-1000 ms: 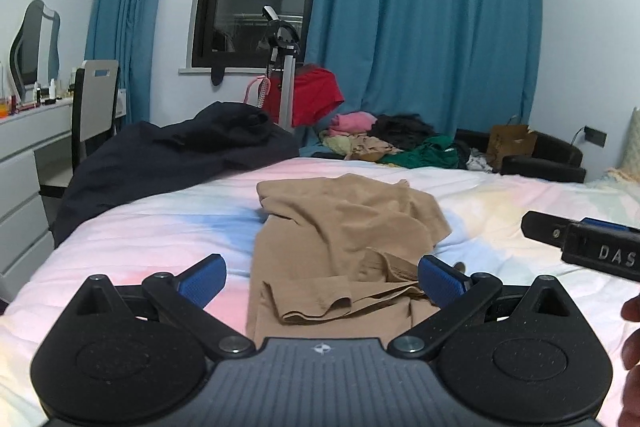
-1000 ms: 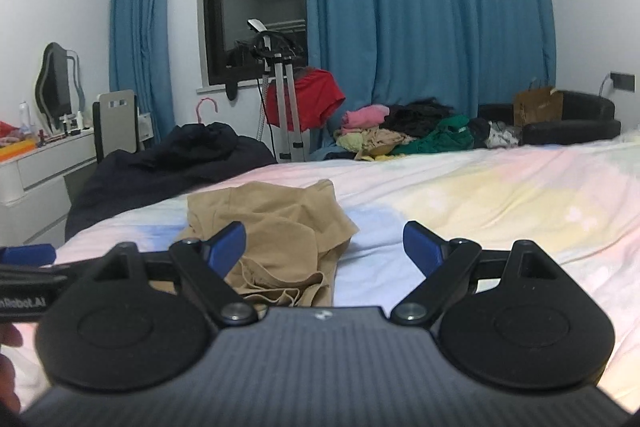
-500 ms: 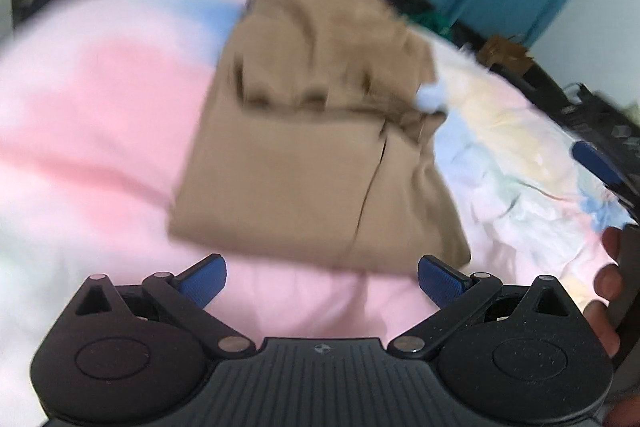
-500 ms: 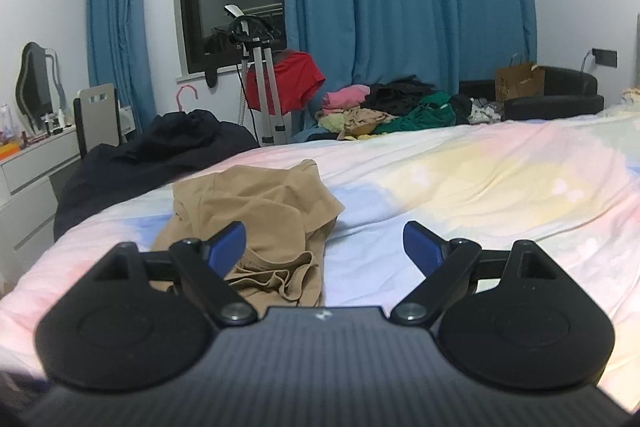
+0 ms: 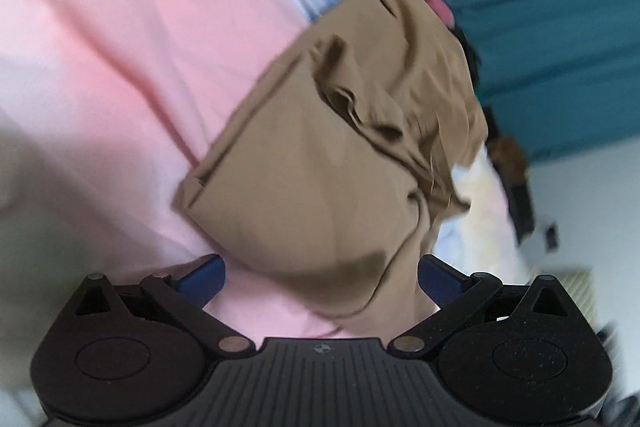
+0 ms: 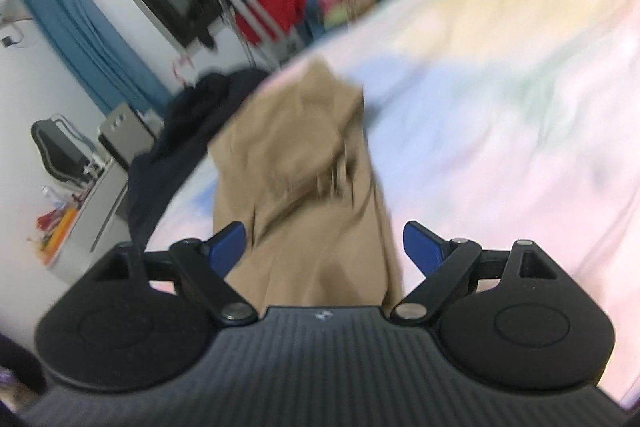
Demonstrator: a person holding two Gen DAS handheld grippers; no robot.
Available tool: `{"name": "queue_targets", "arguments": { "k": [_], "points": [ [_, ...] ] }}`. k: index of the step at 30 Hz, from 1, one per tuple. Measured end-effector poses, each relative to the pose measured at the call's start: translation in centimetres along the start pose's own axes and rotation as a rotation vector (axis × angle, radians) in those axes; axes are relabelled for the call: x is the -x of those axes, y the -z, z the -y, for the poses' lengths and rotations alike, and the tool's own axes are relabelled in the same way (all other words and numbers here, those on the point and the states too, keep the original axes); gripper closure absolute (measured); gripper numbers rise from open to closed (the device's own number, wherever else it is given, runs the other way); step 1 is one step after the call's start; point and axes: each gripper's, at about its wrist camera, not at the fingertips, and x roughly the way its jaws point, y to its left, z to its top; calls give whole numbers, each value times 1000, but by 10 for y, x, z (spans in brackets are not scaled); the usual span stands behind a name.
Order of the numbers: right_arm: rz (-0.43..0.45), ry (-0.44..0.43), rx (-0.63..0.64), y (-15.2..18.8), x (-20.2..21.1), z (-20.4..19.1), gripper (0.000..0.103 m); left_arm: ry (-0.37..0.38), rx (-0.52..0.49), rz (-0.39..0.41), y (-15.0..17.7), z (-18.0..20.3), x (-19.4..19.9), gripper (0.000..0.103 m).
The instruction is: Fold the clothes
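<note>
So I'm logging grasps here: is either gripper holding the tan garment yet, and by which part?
Nothing is held. Both the left gripper and the right gripper are open, with the tan garment lying loose on the bed between their fingers.

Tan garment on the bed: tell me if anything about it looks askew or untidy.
The tan knit garment lies on the pastel bedsheet only partly folded: its near half is flat, but the far half is bunched into wrinkled ridges. Left gripper and right gripper are both open near its near edge.
</note>
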Motion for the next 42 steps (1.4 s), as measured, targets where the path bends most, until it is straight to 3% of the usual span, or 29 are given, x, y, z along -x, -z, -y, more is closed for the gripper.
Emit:
{"name": "queue_targets", "arguments": {
  "k": [3,6,10,17,20,23,26,29,31,34,38,42],
  "points": [
    [-47,-18,-31,13,-12,0,16,24,28,33,-3,-3,2,5],
    [-62,34,-12,25,-22,-6,16,23,16,39,-7,0,-2,20],
    [-77,51,13,31,-26,-8,16,48,47,44,-8,-5,0,37],
    [-65,72,28,28,-25,-5,16,34,-6,84,-4,2,9,65],
    [-62,51,-1,25,-22,-3,16,23,-33,99,-2,5,13,76],
    [-71,-48,-112,20,-13,6,14,22,-32,107,-2,4,13,85],
    [-127,-174,-281,20,-10,18,14,20,-13,99,-2,1,12,87],
    [-162,-247,-412,27,-9,28,14,32,9,63,-2,-2,6,83],
    [-188,-258,-428,30,-12,28,14,51,28,22,-1,-4,-1,78],
    [-231,-262,-475,38,-18,29,14,39,19,14,1,-3,-7,78],
    [-233,-249,-474,47,-28,31,14,60,9,46,0,0,-4,92],
    [-213,-207,-576,52,-40,51,17,106,7,79,2,3,3,94]
  ]
}}
